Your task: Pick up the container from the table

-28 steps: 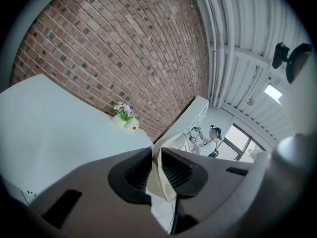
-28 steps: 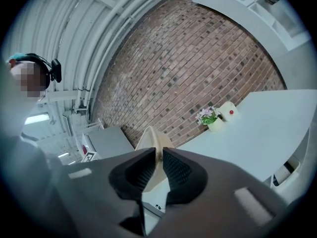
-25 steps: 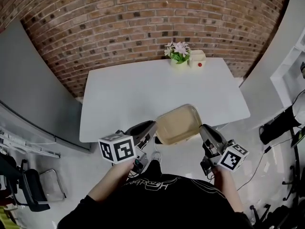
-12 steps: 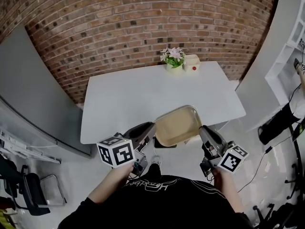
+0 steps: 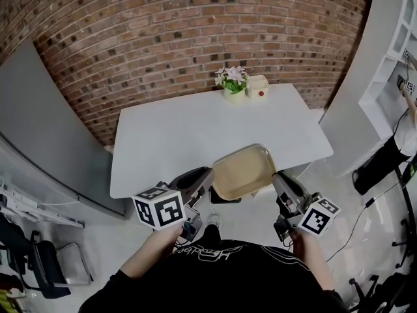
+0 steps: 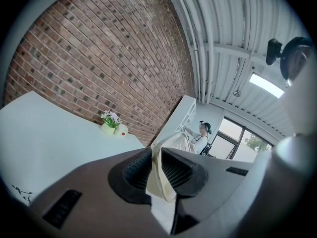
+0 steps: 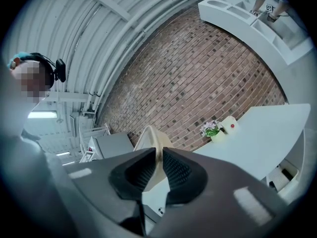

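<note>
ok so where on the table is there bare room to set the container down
Nearly the whole table is bare, left, middle and right. Only the far edge by the wall is taken, by the flowers and a small box. The container is held at the near edge.

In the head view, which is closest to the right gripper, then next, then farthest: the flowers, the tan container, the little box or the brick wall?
1. Tan container: pinched in the right gripper's jaws.
2. Flowers and little box: side by side at the table's far edge, too close to call.
3. Brick wall: behind the table.
</note>
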`<move>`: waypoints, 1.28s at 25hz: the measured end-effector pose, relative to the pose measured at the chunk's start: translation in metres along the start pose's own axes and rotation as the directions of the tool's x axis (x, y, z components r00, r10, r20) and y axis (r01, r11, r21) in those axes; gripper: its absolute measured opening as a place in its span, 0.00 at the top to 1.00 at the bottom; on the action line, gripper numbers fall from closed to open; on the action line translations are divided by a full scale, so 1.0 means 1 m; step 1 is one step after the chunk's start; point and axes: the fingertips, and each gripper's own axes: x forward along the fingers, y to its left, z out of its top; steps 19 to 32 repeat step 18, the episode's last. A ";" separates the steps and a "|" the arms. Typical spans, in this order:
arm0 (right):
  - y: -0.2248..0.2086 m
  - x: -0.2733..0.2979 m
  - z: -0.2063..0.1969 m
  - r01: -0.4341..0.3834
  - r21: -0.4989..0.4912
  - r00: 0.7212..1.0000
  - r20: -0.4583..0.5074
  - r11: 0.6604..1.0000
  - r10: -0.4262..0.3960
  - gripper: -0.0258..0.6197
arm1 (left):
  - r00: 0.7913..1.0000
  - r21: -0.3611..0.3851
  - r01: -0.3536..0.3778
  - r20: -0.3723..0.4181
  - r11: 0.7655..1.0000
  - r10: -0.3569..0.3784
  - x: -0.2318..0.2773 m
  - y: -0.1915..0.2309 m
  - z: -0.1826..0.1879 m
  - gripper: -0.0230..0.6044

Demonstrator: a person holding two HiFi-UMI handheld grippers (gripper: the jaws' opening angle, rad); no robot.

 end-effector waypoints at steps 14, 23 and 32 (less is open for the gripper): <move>0.006 -0.008 0.004 -0.005 -0.006 1.000 0.015 1.000 0.005 0.88 | 1.000 0.011 0.005 0.001 1.000 -0.005 -0.003 -0.010 -0.002 0.86; 0.008 -0.011 0.001 -0.004 -0.006 1.000 0.013 1.000 0.004 0.88 | 1.000 0.010 0.003 0.000 1.000 -0.003 -0.007 -0.011 -0.004 0.86; 0.008 -0.011 0.001 -0.004 -0.006 1.000 0.013 1.000 0.004 0.88 | 1.000 0.010 0.003 0.000 1.000 -0.003 -0.007 -0.011 -0.004 0.86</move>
